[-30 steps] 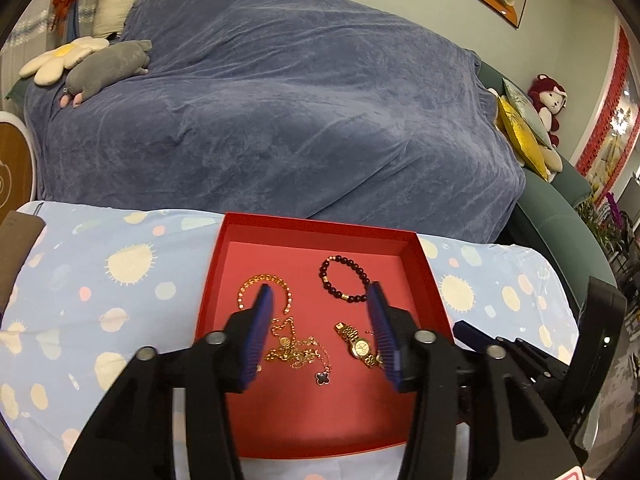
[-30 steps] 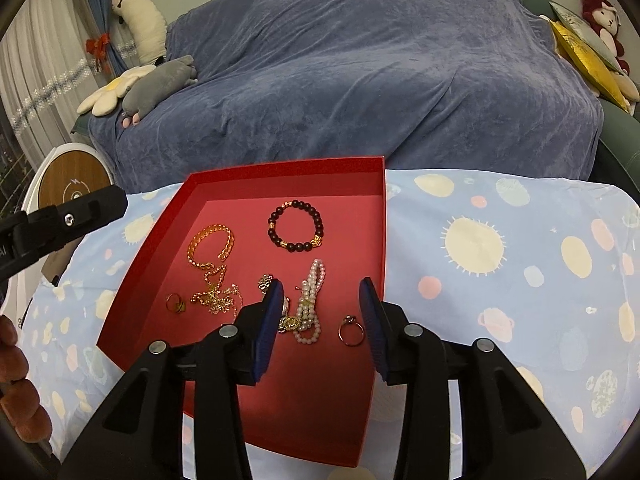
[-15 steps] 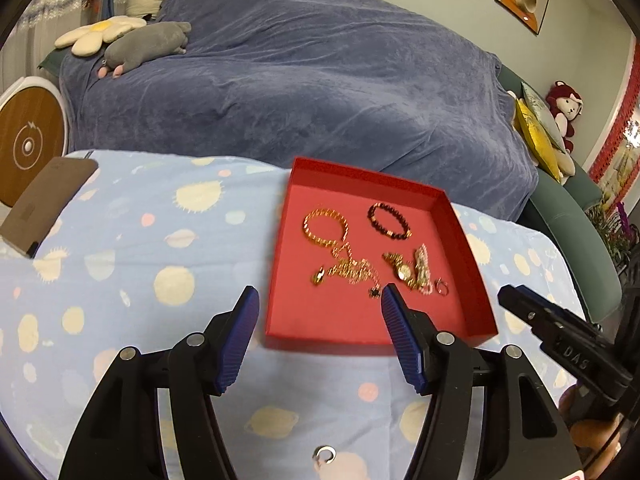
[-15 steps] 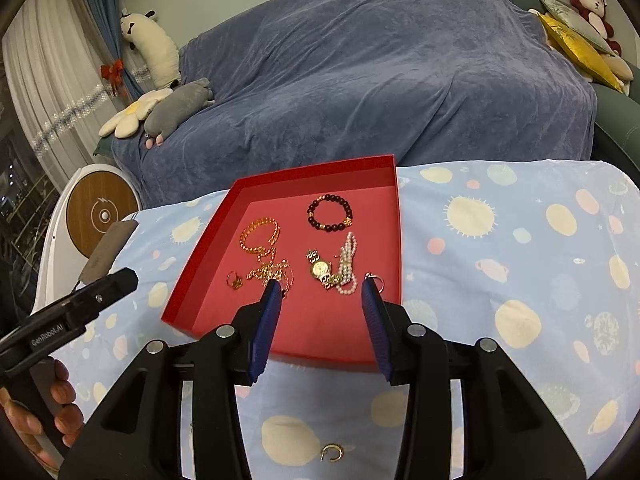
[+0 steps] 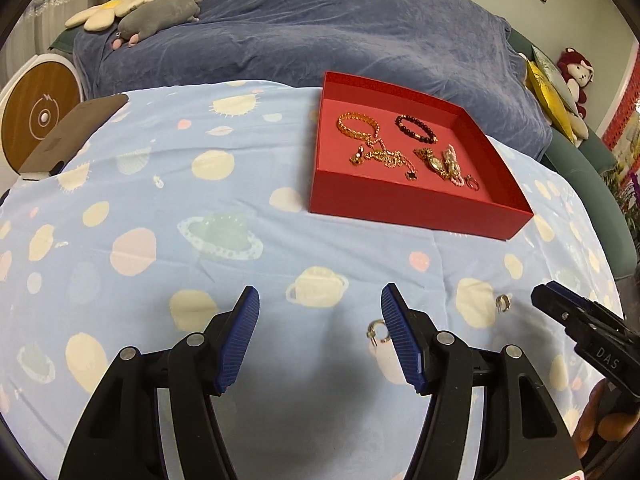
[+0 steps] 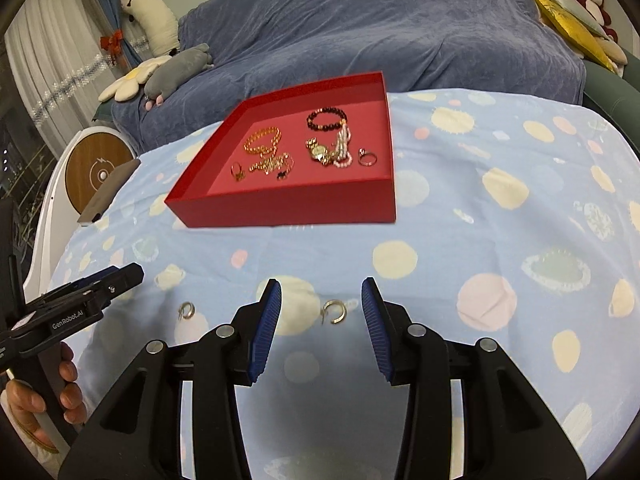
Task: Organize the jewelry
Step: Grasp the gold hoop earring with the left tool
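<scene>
Gold hoop earring (image 6: 334,311) is framed on the cloth between the spread, empty fingers of the right gripper (image 6: 320,312).

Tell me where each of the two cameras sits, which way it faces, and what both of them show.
Left wrist: rides the left gripper, jaws open, looking forward over the tablecloth toward the red tray; the right gripper shows at right.
Right wrist: rides the right gripper, jaws open around a gold earring; the left gripper and a hand show at left.
Shared: tray, both loose earrings, blue sofa cover.
</scene>
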A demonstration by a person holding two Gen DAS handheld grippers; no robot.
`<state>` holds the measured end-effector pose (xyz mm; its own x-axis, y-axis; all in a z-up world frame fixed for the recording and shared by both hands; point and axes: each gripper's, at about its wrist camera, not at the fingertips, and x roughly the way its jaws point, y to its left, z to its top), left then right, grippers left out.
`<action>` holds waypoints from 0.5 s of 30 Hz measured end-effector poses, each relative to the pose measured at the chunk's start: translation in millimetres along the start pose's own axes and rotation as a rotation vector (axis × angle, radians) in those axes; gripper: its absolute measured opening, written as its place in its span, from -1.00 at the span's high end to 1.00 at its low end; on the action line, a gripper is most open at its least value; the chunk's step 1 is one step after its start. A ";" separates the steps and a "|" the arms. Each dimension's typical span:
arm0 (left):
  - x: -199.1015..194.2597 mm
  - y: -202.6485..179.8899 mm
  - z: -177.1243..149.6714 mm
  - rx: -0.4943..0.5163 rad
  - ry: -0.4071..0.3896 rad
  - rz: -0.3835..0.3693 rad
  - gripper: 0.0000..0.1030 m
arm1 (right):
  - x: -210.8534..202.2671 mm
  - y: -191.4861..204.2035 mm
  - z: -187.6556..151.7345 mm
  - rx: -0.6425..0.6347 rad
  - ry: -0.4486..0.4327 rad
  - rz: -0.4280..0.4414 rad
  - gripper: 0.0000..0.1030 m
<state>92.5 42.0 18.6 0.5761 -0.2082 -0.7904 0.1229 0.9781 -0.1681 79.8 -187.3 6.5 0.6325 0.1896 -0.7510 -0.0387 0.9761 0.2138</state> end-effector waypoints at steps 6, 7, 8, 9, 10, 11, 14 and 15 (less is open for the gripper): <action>14.3 -11.6 -16.2 0.042 0.026 -0.002 -0.27 | 13.8 -6.5 -12.2 -0.005 0.041 -0.015 0.21; 16.8 -14.3 -17.3 0.049 0.028 -0.001 -0.27 | 15.6 -7.3 -12.5 -0.001 0.045 -0.012 0.21; 19.5 -17.3 -18.9 0.056 0.032 -0.005 -0.27 | 16.7 -7.6 -13.0 0.000 0.045 -0.013 0.21; 22.4 -20.5 -19.7 0.066 0.036 -0.008 -0.27 | 18.0 -6.8 -12.5 -0.004 0.044 -0.016 0.21; 24.6 -23.7 -20.5 0.074 0.036 -0.006 -0.27 | 19.2 -6.0 -12.7 -0.010 0.042 -0.020 0.21; 26.9 -26.7 -20.9 0.084 0.035 -0.006 -0.27 | 20.2 -4.8 -12.6 -0.015 0.041 -0.022 0.22; 33.2 -33.5 -21.2 0.113 0.030 0.005 -0.26 | 24.9 -2.2 -12.8 -0.024 0.045 -0.023 0.22; 35.4 -34.9 -21.6 0.122 0.030 0.013 -0.22 | 26.3 -1.3 -12.5 -0.026 0.046 -0.024 0.22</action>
<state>91.2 0.5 -16.3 0.5538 -0.1939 -0.8098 0.2142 0.9730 -0.0866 86.8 -182.3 -21.3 0.5974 0.1701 -0.7837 -0.0446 0.9828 0.1793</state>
